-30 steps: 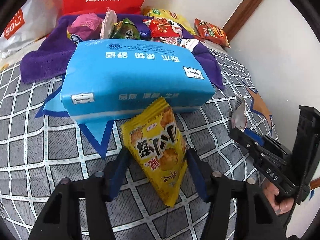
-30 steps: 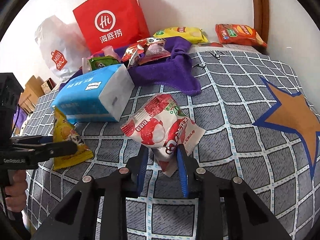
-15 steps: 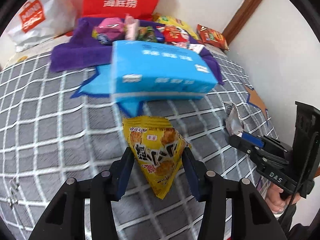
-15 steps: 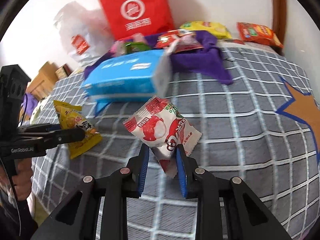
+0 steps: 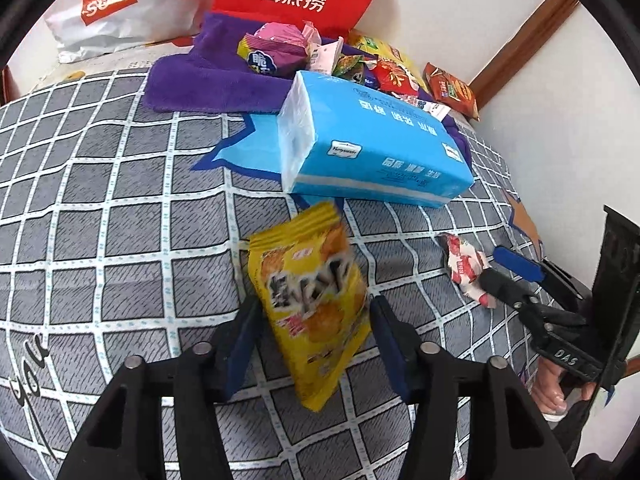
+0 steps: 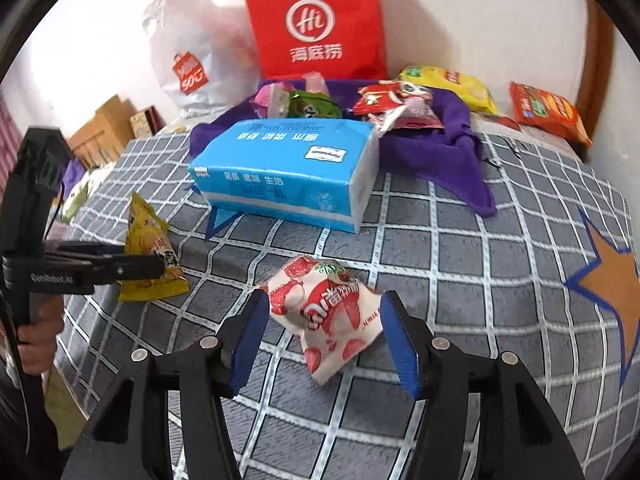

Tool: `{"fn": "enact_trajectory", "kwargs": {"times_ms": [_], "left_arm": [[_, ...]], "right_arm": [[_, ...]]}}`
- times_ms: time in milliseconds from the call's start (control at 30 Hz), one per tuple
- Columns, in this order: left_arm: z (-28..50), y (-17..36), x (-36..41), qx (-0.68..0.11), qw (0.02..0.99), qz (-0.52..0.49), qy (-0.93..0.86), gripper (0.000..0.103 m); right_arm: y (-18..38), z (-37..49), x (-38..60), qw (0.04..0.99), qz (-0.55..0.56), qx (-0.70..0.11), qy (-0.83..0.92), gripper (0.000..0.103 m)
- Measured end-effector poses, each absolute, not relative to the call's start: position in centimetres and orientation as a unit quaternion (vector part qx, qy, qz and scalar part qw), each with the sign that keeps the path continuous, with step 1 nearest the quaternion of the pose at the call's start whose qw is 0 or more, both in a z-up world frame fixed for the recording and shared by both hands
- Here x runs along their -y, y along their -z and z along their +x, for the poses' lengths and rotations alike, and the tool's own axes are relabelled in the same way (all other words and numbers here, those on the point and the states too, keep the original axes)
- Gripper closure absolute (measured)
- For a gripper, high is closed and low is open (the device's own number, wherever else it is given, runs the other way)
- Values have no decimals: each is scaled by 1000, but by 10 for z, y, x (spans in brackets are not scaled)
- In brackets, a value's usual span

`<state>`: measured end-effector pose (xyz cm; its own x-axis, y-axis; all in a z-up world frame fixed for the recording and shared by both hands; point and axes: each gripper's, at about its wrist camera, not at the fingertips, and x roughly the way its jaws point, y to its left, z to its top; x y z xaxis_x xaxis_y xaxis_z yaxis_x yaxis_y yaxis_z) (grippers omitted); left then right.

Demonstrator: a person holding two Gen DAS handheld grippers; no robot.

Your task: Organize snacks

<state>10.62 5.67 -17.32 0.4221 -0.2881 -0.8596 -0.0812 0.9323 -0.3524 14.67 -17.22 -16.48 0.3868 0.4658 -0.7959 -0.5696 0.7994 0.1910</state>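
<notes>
Both your jaws have just gone wide: the right gripper [image 6: 322, 334], which a moment ago pinched the red-and-white packet [image 6: 326, 312], now stands open on either side of it, and the packet lies loose on the bed [image 6: 500, 264]. The left gripper [image 5: 314, 332] has opened too; its fingers flank the yellow packet [image 5: 312, 300] with a gap on each side, and the packet is blurred, so it looks to be dropping or settling onto the quilt. Both views have also swung, so the blue tissue pack [image 5: 372, 152] sits farther off than before, just beyond the yellow packet. Past it, the purple cloth [image 6: 440, 148] with its heap of snacks lies at the far side, in front of the red bag [image 6: 316, 24]. You have released both packets on the near side, well apart from that heap, so I judge them set down here, short of the pile.
</notes>
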Motion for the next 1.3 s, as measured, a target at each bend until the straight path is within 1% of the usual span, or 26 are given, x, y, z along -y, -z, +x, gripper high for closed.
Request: {"fn": "enact_trajectory", "kwargs": {"times_ms": [100,133,300,633,733,967,1100,1300], "left_arm": [[110,175,-57,-533,825,-178,62,46],[111,175,-57,-533,824,-181,62,45],[119,177,-52,-531,827,-178,50,45],[119,177,-50,-525,831,-173,67,47],[116,177,-50,-527,828,-175,79,47],[109,175,-52,-528,825,-177,95,47],[106,175,-54,-527,824,-181,101,47],[101,175,-54,-527,824,-180,106,47]], "right_arm": [[169,154,164,826,-74,-455,-325,44],[172,157,162,822,-79,-456,-331,42],[181,165,157,815,-77,-462,-342,38],[181,157,169,805,-67,-465,-362,38],[180,157,170,798,-73,-472,-368,35],[176,149,173,786,-85,-482,-378,35],[169,141,177,786,-91,-476,-384,35],[161,124,176,792,-137,-448,-392,35]]}}
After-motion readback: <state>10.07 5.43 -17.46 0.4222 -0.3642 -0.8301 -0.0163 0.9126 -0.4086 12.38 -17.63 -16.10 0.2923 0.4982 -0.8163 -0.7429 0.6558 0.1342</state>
